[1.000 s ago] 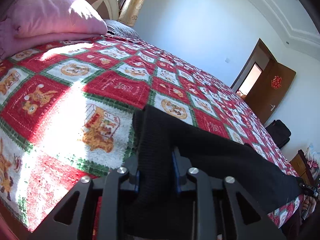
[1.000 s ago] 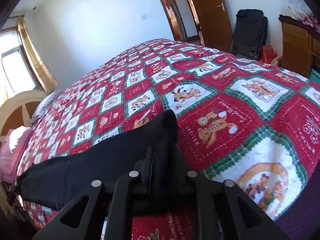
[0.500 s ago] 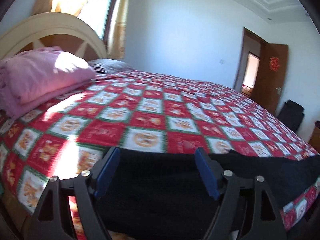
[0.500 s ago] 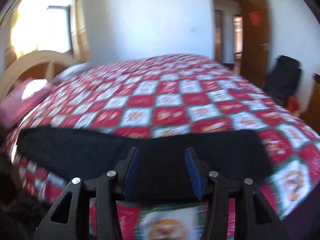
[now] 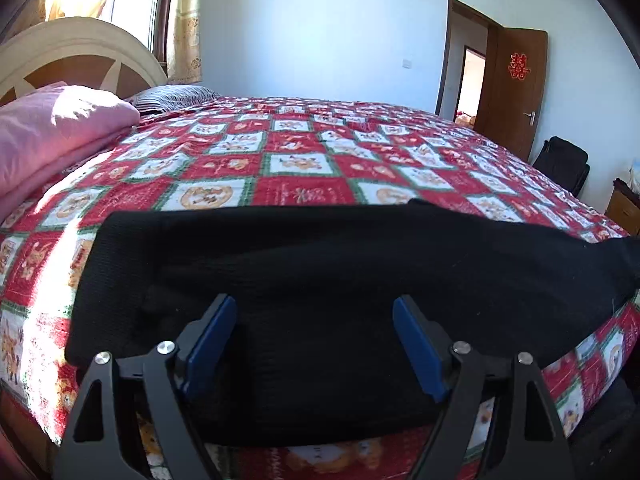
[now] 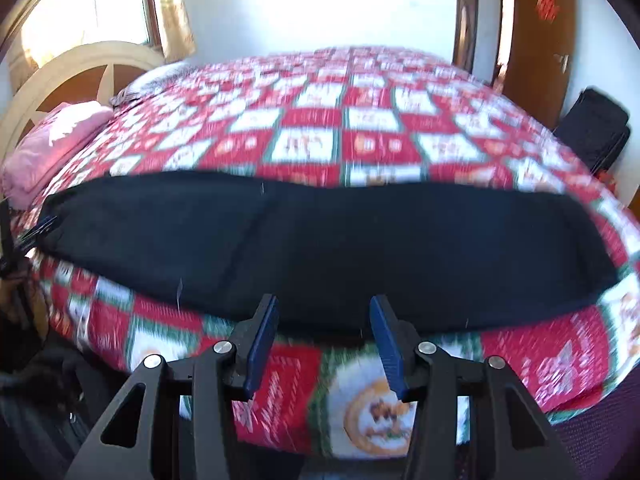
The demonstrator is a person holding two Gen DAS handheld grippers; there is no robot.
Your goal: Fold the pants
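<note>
Having let go, left gripper [image 5: 314,344] and right gripper [image 6: 323,340] fingers spread wide, empty; pants [image 5: 320,264] lying lengthwise along near bed [image 5: 304,160] edge, ready for next fold.

Sunlight from the window [image 5: 100,4] glares; right wrist view motion-blurred, edges warped.

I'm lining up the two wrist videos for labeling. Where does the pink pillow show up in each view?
Left wrist: the pink pillow lies at the far left edge, above the black pants, beside the cream headboard.
Right wrist: it is smaller, at mid-left, just above the left end of the pants.
Shared landmark: the brown door with a red emblem, upper right in both.
</note>
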